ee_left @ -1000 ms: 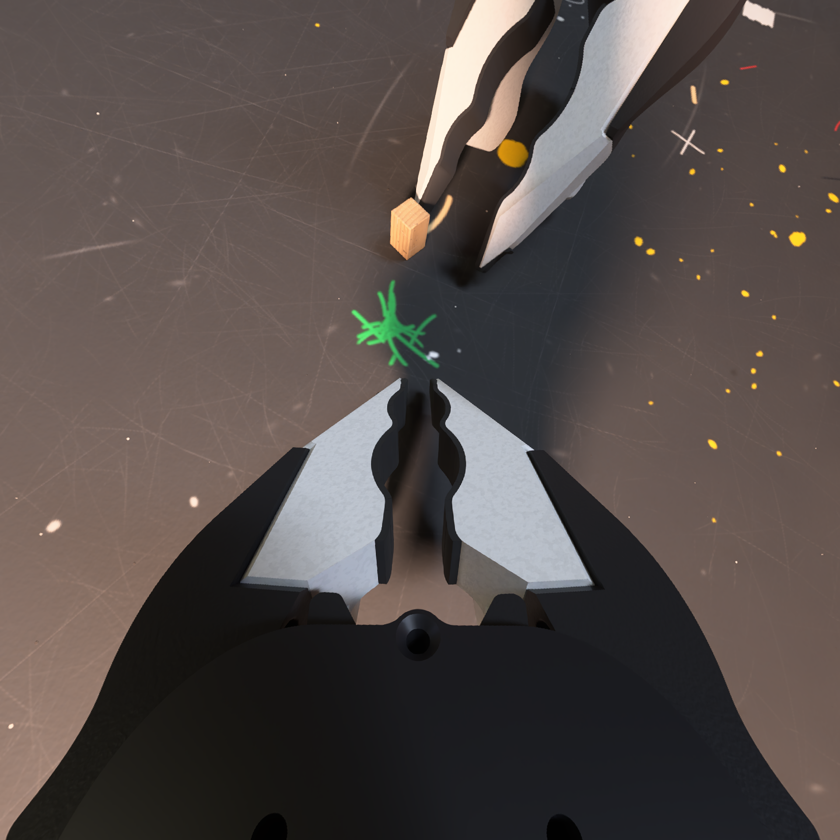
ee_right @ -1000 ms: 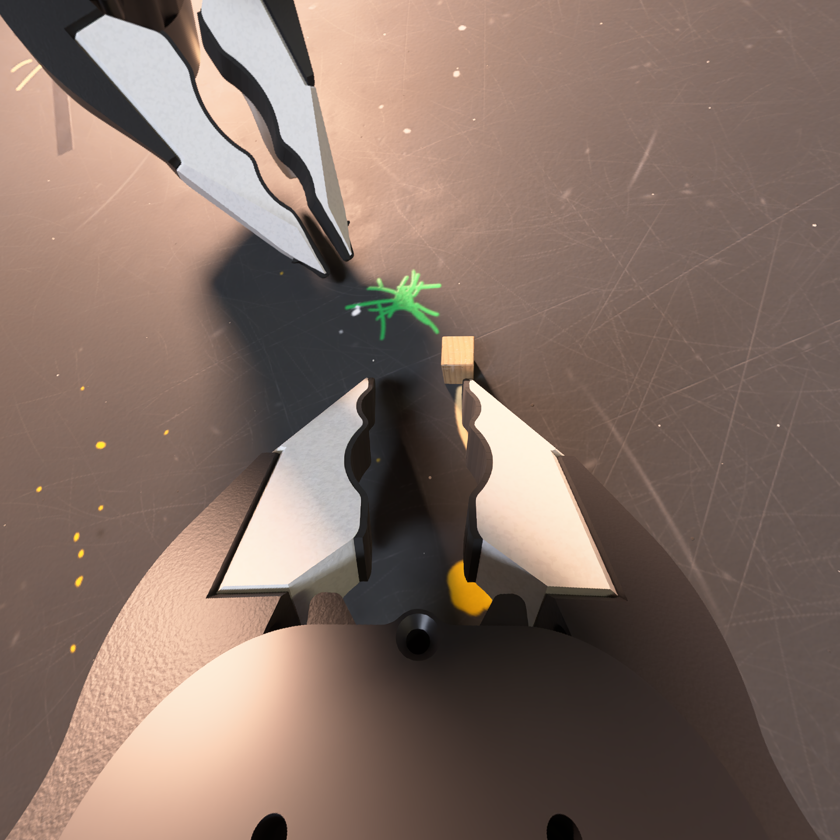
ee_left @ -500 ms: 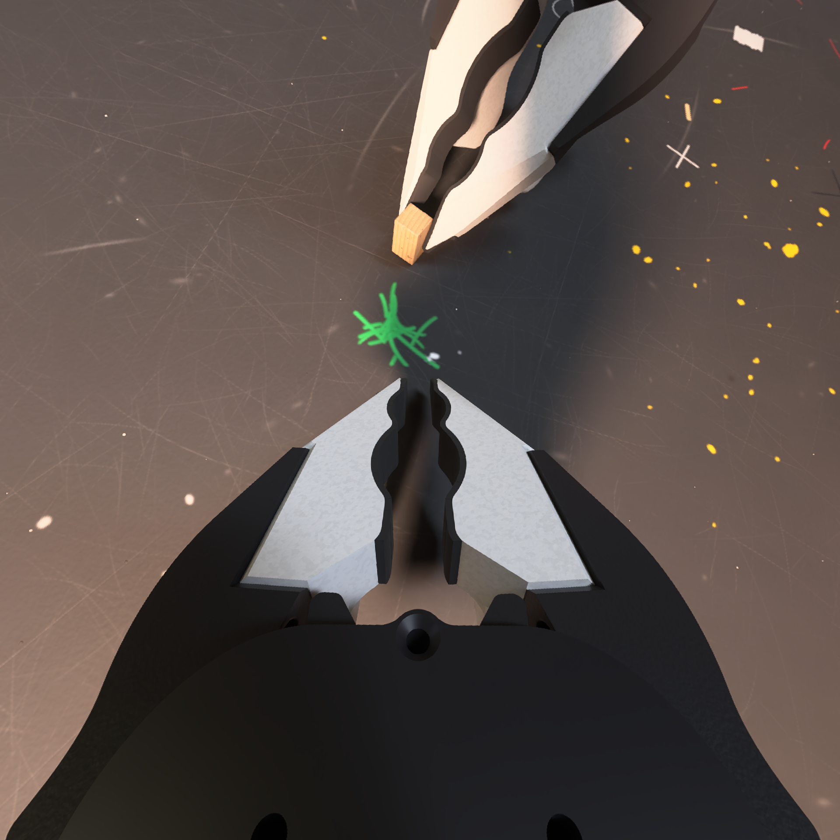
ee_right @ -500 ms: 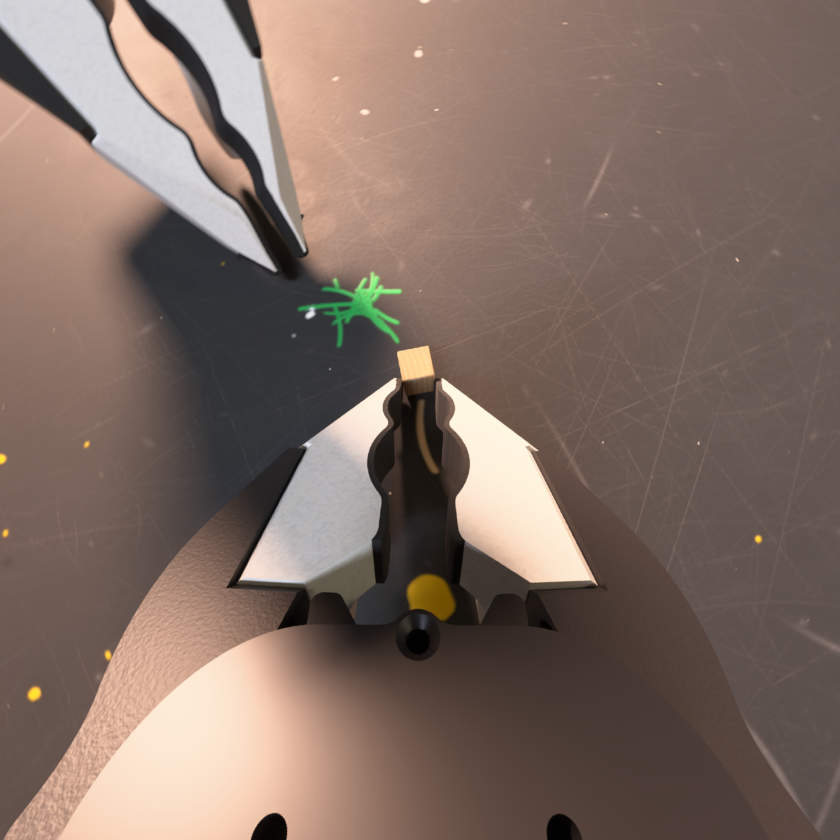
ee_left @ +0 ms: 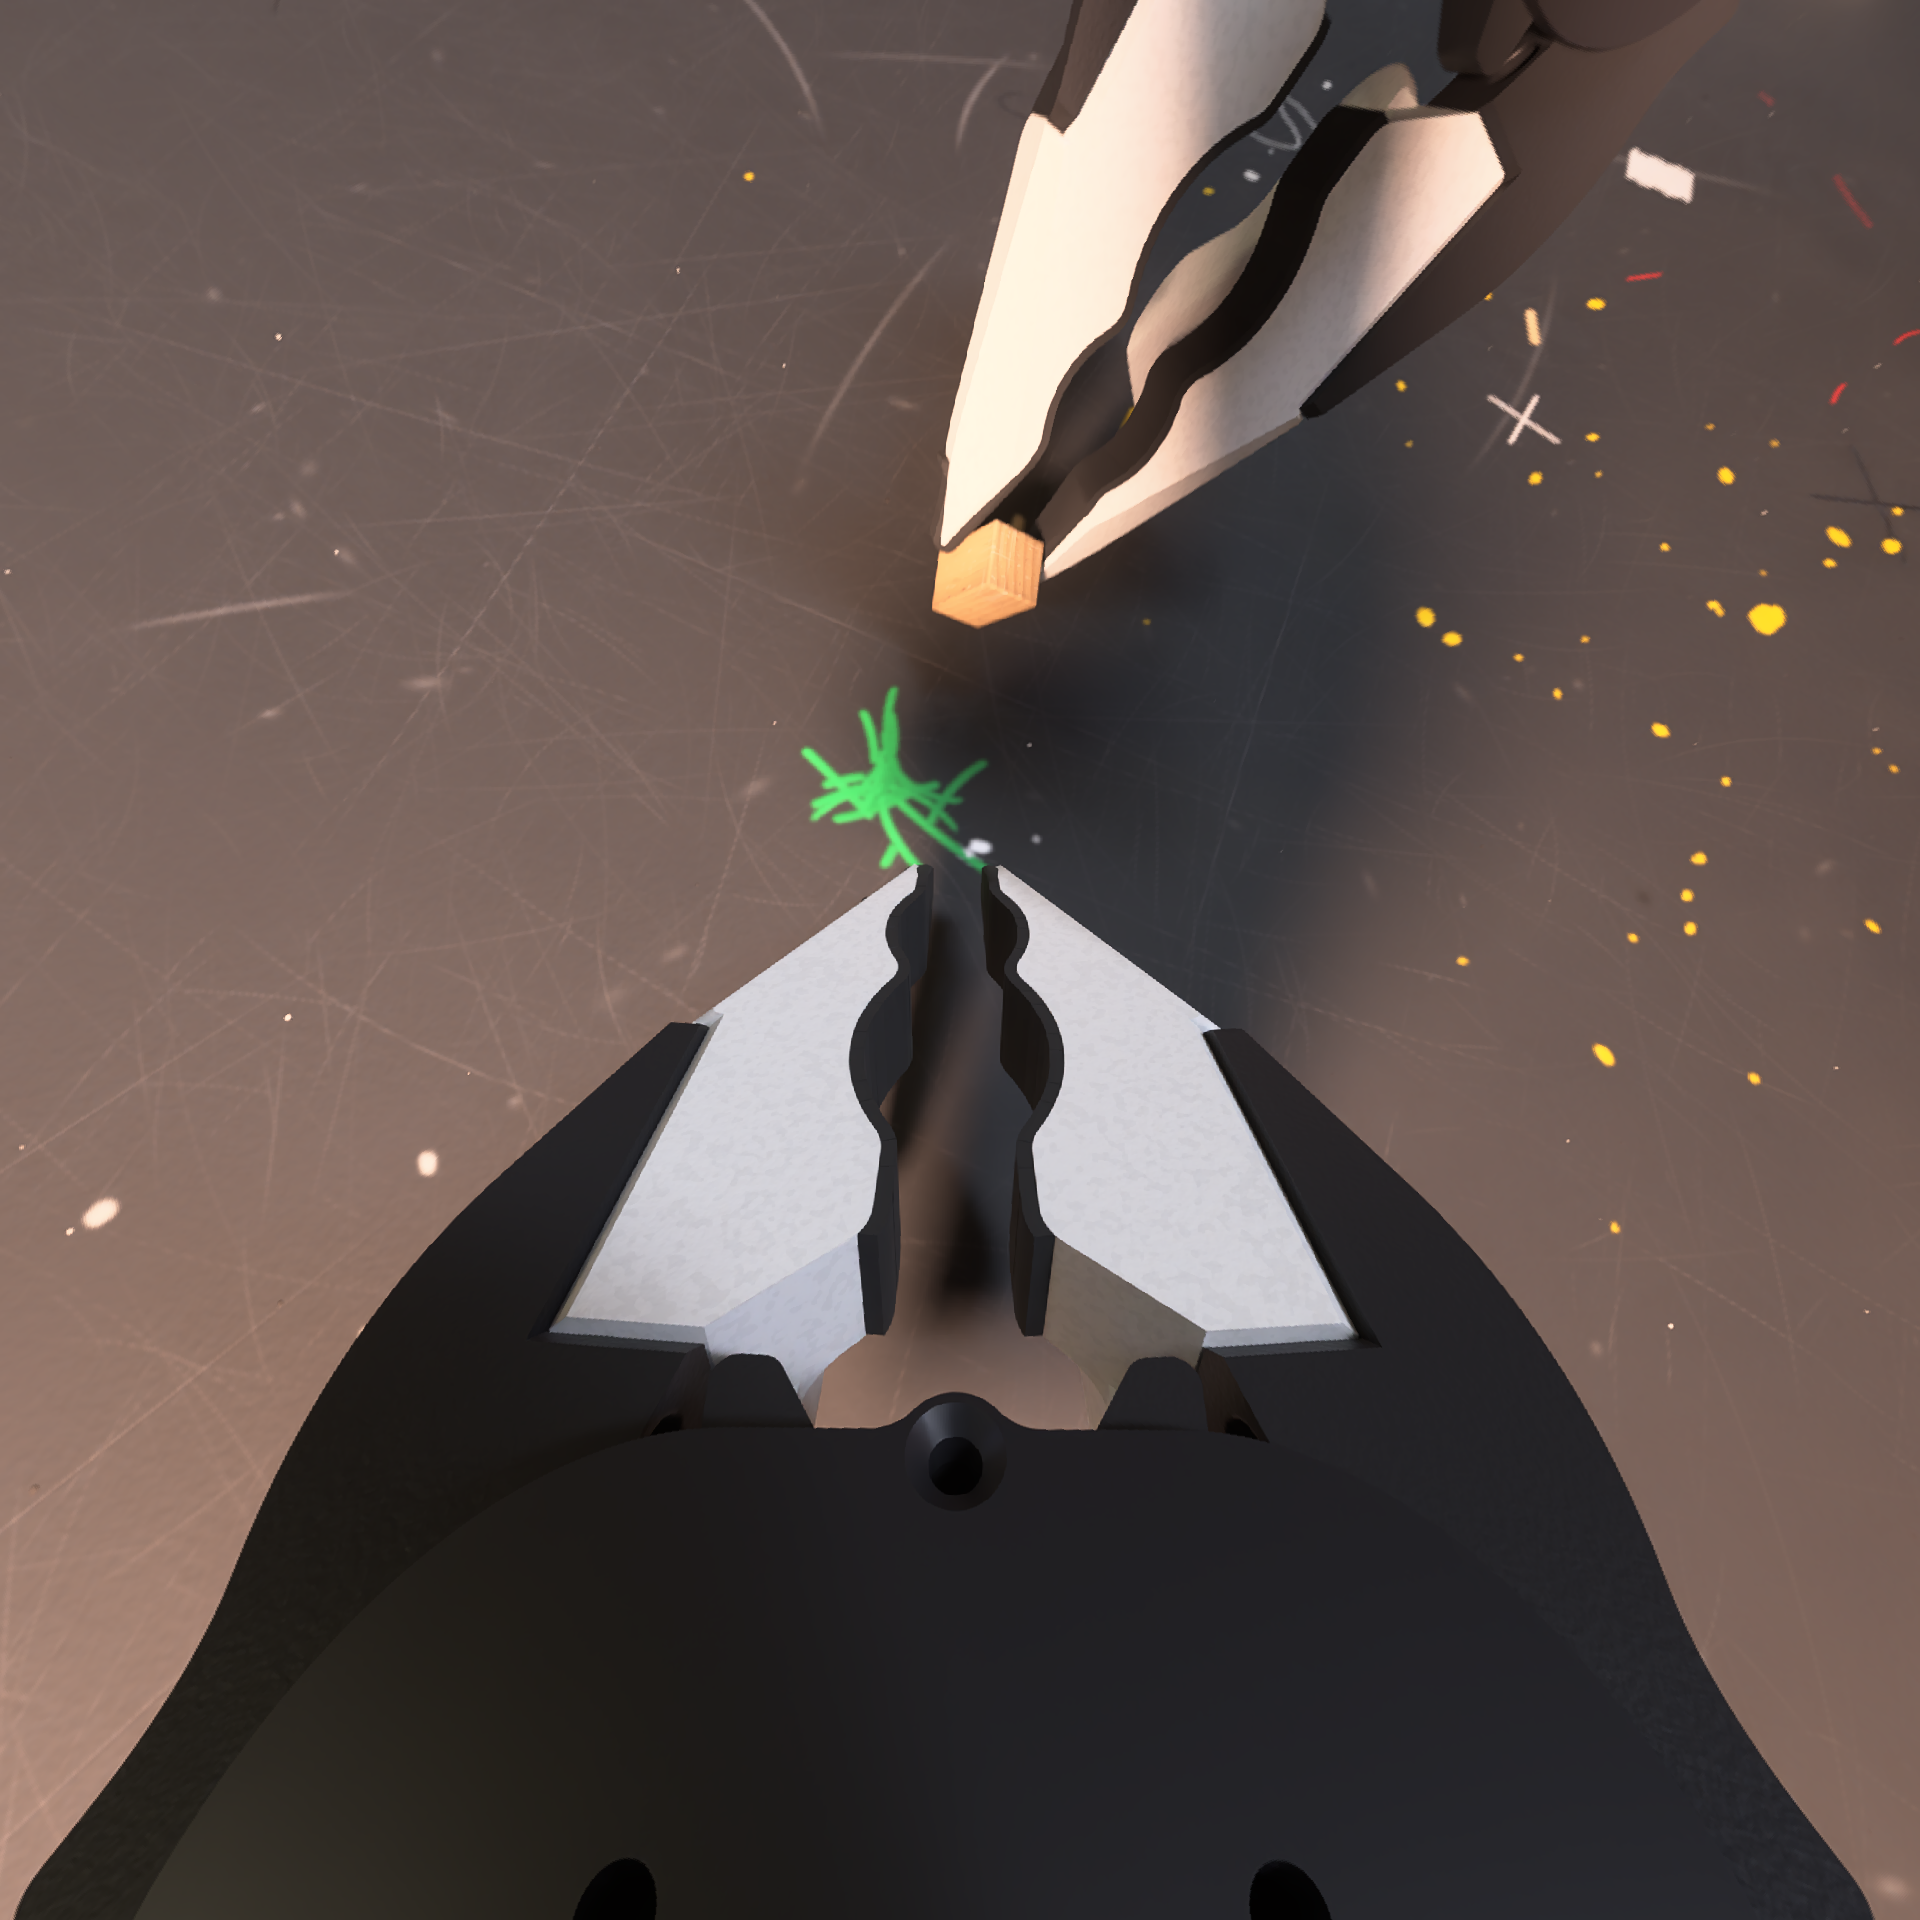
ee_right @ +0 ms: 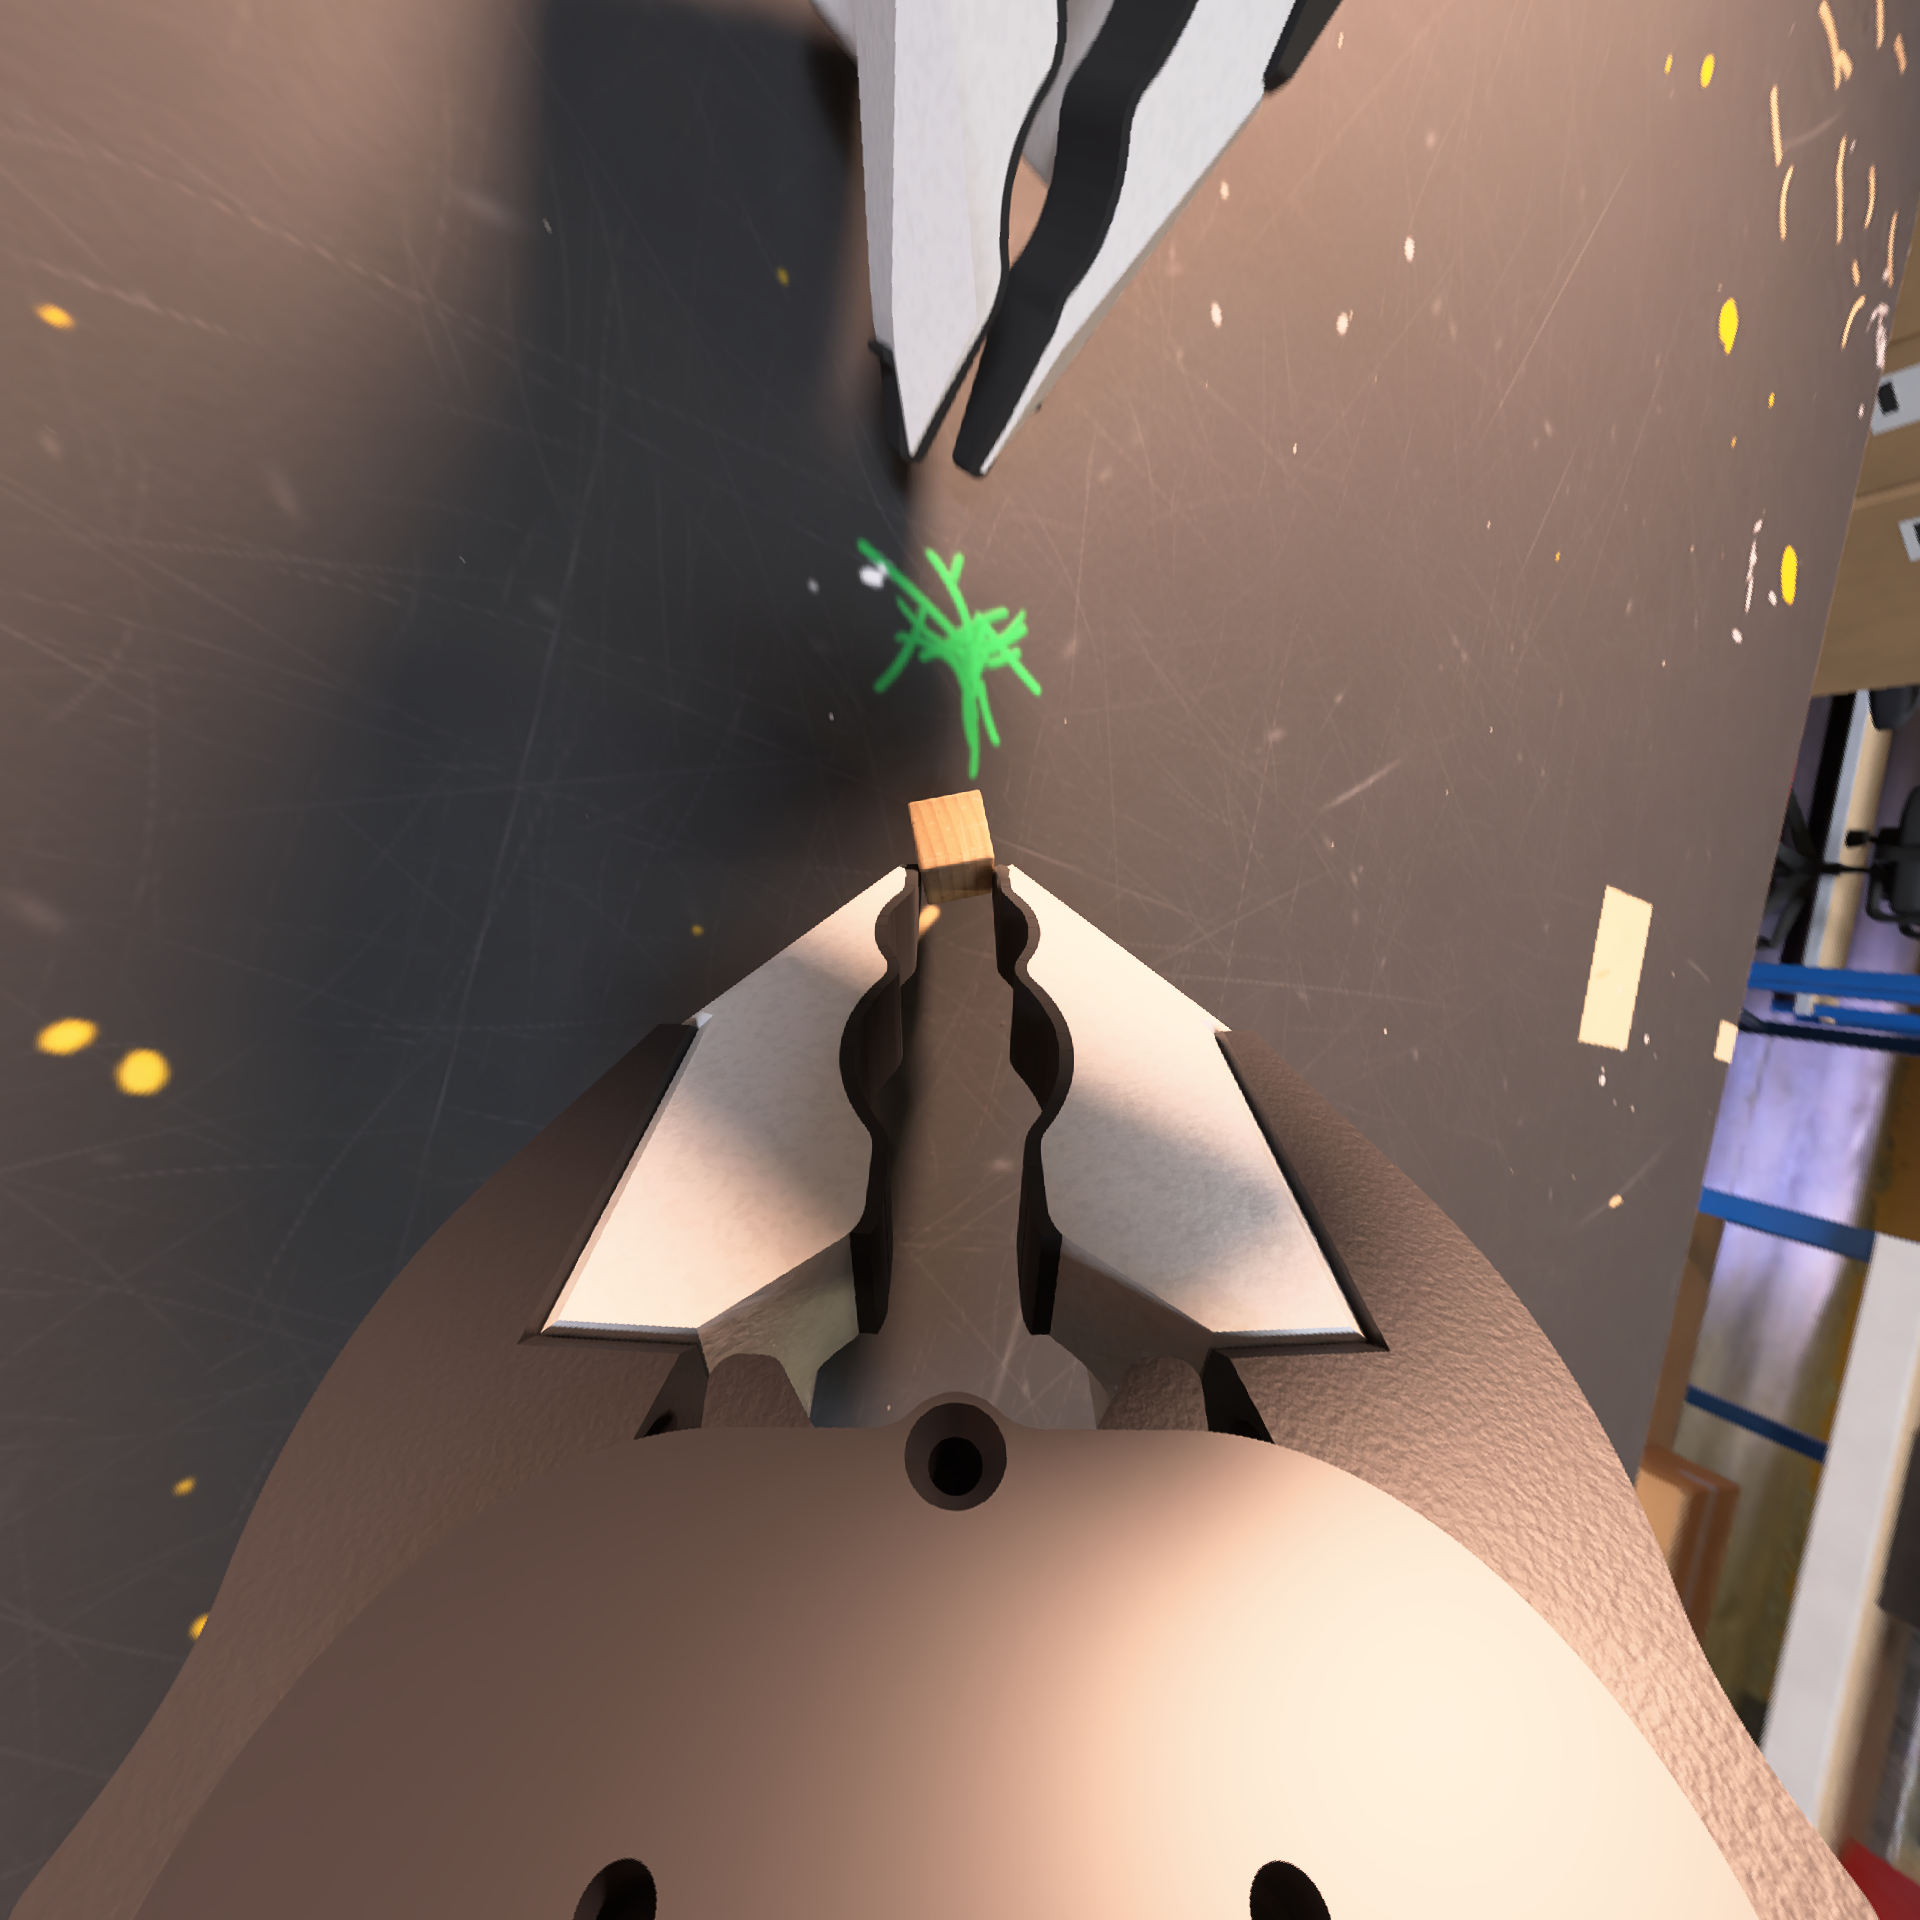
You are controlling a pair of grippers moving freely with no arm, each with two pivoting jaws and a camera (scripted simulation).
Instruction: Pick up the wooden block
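A small wooden block (ee_right: 948,854) is pinched at the tips of my right gripper (ee_right: 952,881), which is shut on it and holds it above the dark scratched table. In the left wrist view the same block (ee_left: 987,588) hangs at the tips of the right gripper (ee_left: 1003,535), its shadow on the table below. My left gripper (ee_left: 956,873) has its jaws nearly closed with nothing between them, low over the table beside a green scribble mark (ee_left: 888,790). It shows at the top of the right wrist view (ee_right: 951,452).
The table top (ee_left: 416,623) is dark brown with scratches, yellow paint specks (ee_left: 1766,618) at the right and a white cross mark (ee_left: 1522,421). In the right wrist view the table's edge (ee_right: 1766,935) runs down the right side, with blue shelving (ee_right: 1829,997) beyond it.
My right gripper closed on the wooden block, then lifted it off the table and tilted. My left gripper stayed where it was.
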